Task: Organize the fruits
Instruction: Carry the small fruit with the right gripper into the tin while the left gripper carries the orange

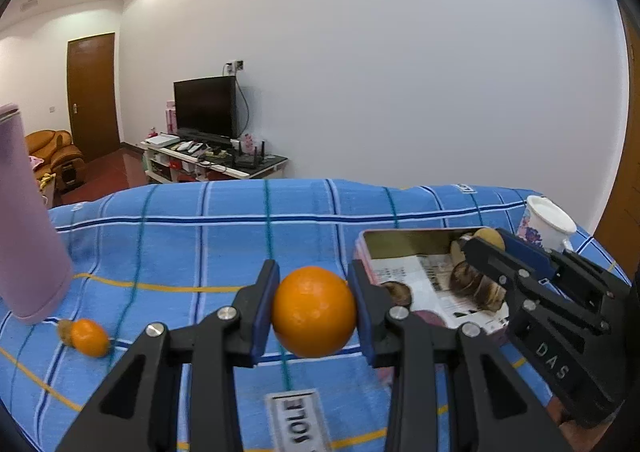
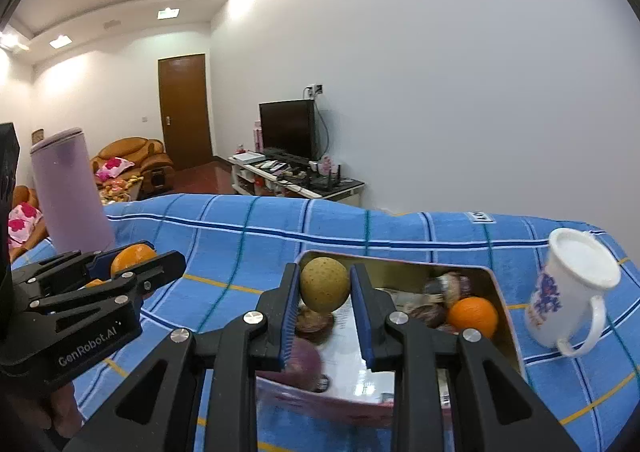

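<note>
Left gripper [image 1: 314,312] has its blue pads clamped on an orange [image 1: 314,312], held clear above the blue plaid cloth [image 1: 200,236], just left of the metal tin [image 2: 498,292]. Right gripper [image 2: 325,290] pinches a yellow-brown speckled round fruit [image 2: 325,290] over that tin, where another orange [image 2: 473,316] sits beside dark fruits. A small orange [image 1: 90,336] lies on the cloth by the lilac tumbler [image 1: 24,236], and a white mug [image 2: 568,292] stands right of the tin.

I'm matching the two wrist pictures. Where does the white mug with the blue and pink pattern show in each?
Left wrist: the white patterned mug is at the far right edge, beyond the metal tin.
Right wrist: at the right, just right of the tin.
Shared landmark: the black television.
</note>
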